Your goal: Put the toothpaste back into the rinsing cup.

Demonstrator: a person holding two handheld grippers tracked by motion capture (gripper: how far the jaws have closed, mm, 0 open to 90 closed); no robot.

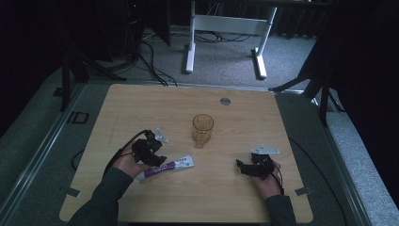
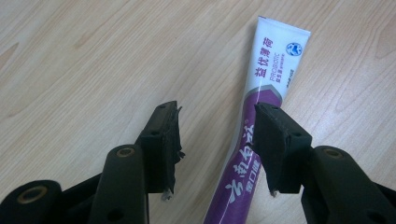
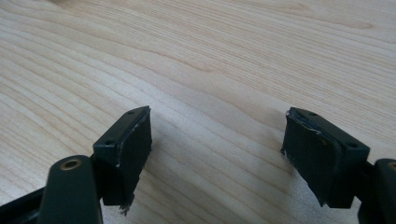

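A white and purple toothpaste tube (image 1: 169, 166) lies flat on the wooden table (image 1: 235, 117), left of centre near the front. My left gripper (image 1: 156, 158) is right over its purple end, held in a hand. In the left gripper view the left gripper (image 2: 215, 112) is open, and the tube (image 2: 275, 56) runs up along the inside of the right-hand jaw, its white flat end pointing away. My right gripper (image 1: 241, 165) rests low at the front right, jaws pointing left. Seen from its own camera, the right gripper (image 3: 219, 114) is wide open over bare wood.
An amber ribbed glass (image 1: 202, 128) stands upright at the table's middle, between and beyond both grippers. A round grey grommet (image 1: 225, 100) sits near the far edge. Past the table, white desk legs (image 1: 189, 52) and cables (image 1: 150, 61) lie on the grey floor.
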